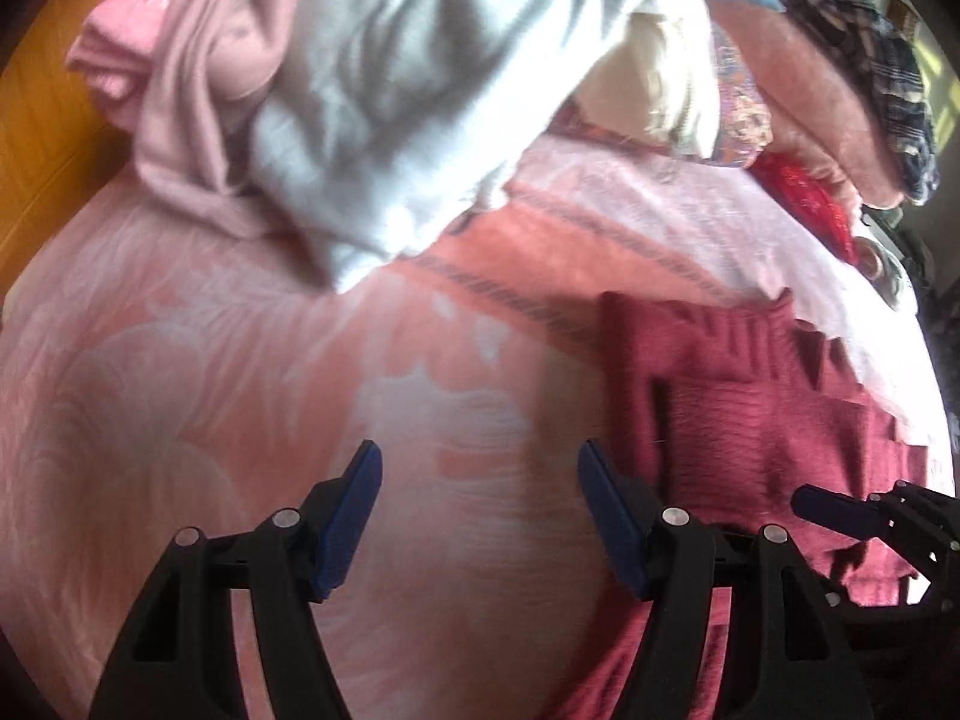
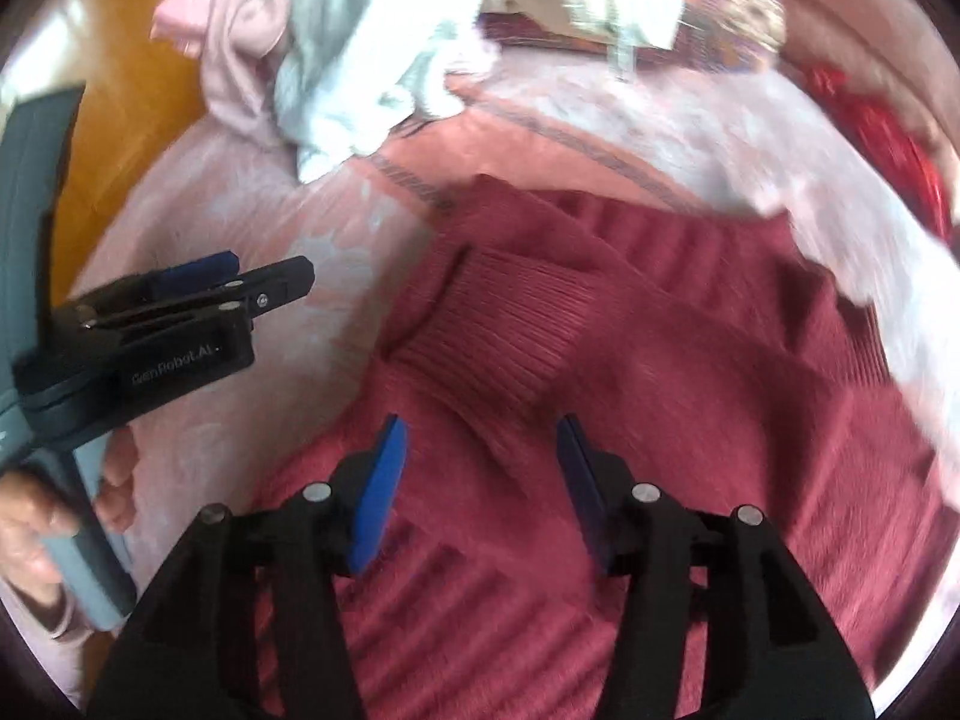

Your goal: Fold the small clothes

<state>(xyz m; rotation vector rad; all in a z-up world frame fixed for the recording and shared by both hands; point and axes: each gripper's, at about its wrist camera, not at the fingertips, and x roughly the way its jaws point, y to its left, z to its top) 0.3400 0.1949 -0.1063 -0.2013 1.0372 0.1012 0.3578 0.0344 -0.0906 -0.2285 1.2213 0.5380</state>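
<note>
A dark red ribbed knit garment [image 2: 630, 348] is seen spread flat on a pink patterned bedcover [image 1: 198, 372], with the right gripper [image 2: 480, 468] held directly above its middle, both blue-padded fingers spread wide apart and nothing caught between them. The left gripper [image 1: 480, 480] is held over bare bedcover just beside the garment's edge, its fingers likewise parted and nothing grasped, and its body is seen from the side at the left of the right wrist view. Behind the garment, a white cloth [image 1: 420, 90] and a pale pink cloth [image 1: 186, 90] are heaped together near the bed's far edge, both somewhat blurred.
</note>
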